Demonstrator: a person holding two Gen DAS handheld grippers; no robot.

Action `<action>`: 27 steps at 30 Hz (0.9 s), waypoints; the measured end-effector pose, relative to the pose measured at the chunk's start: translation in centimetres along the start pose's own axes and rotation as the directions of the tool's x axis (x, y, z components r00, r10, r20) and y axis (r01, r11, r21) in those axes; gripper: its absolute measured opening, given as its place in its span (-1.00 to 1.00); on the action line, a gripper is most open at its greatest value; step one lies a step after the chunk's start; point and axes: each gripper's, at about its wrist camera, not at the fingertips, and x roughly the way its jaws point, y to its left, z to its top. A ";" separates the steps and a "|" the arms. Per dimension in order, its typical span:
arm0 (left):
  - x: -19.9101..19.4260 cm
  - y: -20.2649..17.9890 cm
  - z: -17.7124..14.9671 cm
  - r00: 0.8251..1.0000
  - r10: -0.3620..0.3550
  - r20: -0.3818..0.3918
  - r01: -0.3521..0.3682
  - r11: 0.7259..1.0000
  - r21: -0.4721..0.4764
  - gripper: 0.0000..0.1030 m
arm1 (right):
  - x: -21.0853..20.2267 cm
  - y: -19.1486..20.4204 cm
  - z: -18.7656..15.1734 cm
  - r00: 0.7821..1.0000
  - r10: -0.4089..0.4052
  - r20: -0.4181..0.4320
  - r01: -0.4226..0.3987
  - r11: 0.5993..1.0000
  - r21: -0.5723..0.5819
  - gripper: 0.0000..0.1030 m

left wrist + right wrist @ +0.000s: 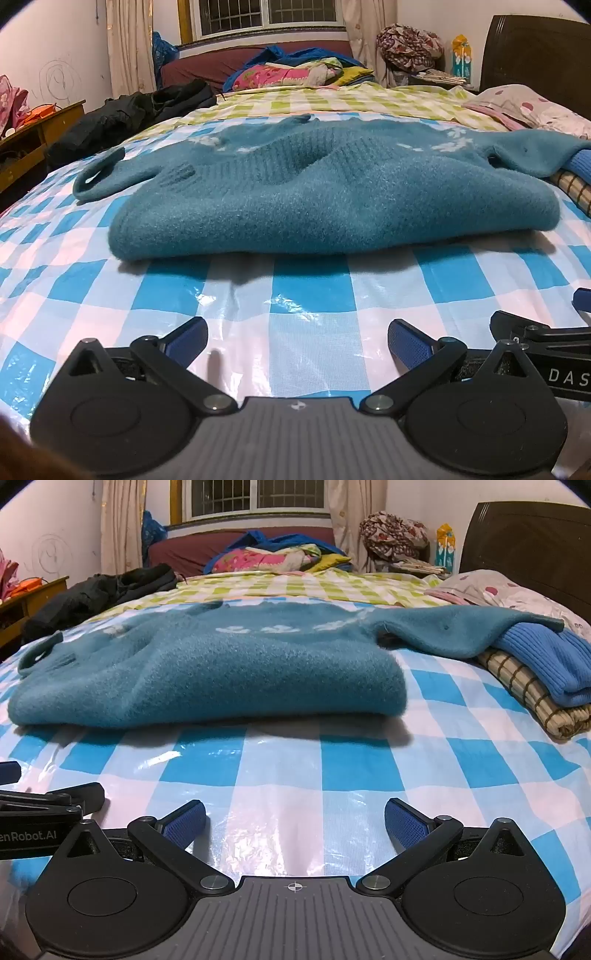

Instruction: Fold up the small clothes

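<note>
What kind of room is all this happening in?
Most likely a home bedroom: a bed under a checked cover, a dark wooden headboard at its end, a curtained window behind, and a teal sweater laid out.

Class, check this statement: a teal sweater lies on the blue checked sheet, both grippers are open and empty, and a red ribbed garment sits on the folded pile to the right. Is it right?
One detail is wrong: the ribbed garment on the folded pile is blue, not red, as the right wrist view shows. The teal sweater does lie on the checked sheet, and the left gripper and right gripper are open and empty.
</note>
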 end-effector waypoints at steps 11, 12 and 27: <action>-0.2 0.3 0.3 1.000 -0.009 -0.008 0.009 1.000 -0.001 1.00 | 0.1 0.0 0.0 1.000 -0.002 0.000 0.002 1.000 -0.002 1.00; -0.2 0.3 0.3 1.000 -0.009 -0.007 0.009 1.000 0.000 1.00 | 0.1 0.0 0.0 1.000 -0.002 0.000 0.002 1.000 -0.002 1.00; -0.2 -0.1 0.2 1.000 0.000 0.002 0.000 1.000 0.016 1.00 | 0.0 -0.1 -0.1 1.000 0.001 -0.001 -0.001 1.000 0.003 1.00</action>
